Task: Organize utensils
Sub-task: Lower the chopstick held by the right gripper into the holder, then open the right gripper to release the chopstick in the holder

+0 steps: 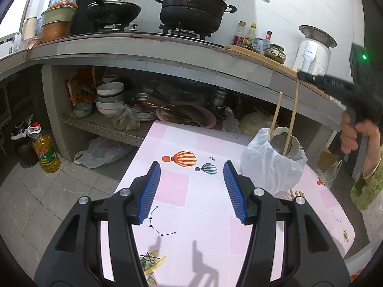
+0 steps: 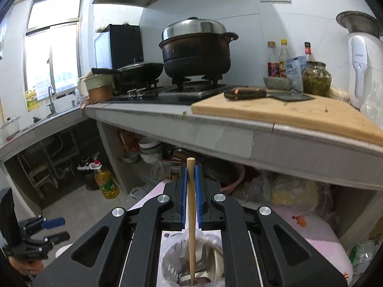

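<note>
A utensil holder (image 1: 273, 167) wrapped in a white plastic bag stands on the pink table (image 1: 191, 143), right of my left gripper (image 1: 192, 165). That gripper hangs open over the tablecloth with nothing between its blue pads. One wooden chopstick (image 1: 276, 114) leans in the holder beside spoons. My right gripper (image 2: 191, 169) is shut on a second chopstick (image 2: 191, 205), held upright with its lower end inside the holder (image 2: 167, 258). From the left wrist view the right gripper (image 1: 304, 75) sits above the holder. A few more chopsticks (image 1: 298, 193) lie on the table behind it.
A concrete counter (image 2: 215, 129) runs behind the table, carrying a stove, a black pot (image 2: 196, 52), a wok, a cutting board with a cleaver (image 2: 268, 94) and bottles. Bowls and plates (image 1: 110, 98) fill the shelf below. An oil bottle (image 1: 46, 153) stands on the floor.
</note>
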The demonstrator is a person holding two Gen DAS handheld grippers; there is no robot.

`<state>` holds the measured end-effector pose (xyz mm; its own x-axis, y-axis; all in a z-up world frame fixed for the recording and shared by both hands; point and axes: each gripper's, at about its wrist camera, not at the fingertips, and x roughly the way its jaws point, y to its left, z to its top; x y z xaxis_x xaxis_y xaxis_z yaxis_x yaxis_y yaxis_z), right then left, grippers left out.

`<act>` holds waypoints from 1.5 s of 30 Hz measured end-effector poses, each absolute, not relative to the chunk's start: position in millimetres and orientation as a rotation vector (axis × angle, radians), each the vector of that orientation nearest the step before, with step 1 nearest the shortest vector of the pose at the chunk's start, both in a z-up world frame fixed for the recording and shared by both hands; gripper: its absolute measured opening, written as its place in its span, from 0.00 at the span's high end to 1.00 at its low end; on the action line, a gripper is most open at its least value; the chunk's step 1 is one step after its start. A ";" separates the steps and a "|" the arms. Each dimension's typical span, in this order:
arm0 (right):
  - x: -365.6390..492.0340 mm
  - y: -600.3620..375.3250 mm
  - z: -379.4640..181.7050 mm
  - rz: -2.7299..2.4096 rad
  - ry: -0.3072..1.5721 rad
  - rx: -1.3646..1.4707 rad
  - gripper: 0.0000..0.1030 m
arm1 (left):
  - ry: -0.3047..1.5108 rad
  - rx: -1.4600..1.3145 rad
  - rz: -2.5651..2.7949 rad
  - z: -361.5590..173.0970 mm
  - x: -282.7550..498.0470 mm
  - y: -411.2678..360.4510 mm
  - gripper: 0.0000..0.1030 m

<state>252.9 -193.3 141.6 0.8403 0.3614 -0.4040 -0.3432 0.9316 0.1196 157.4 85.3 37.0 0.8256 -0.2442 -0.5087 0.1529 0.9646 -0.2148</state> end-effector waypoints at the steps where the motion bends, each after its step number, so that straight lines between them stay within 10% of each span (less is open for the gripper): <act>1: 250.1 -194.0 136.2 0.381 0.435 0.043 0.93 | 0.563 -0.171 -0.212 36.2 158.4 85.8 0.50; 36: 210.7 -256.8 78.1 0.363 0.497 0.234 0.92 | 0.570 -0.143 -0.239 36.4 156.2 62.4 0.49; 45: 185.0 -278.0 93.0 0.373 0.450 0.273 0.69 | 0.575 -0.140 -0.252 36.9 149.5 56.8 0.46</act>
<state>185.0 -278.0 93.0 0.8353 0.4066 -0.3701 -0.2881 0.8970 0.3354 149.5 56.8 36.9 0.8095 -0.2737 -0.5194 0.1959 0.9599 -0.2005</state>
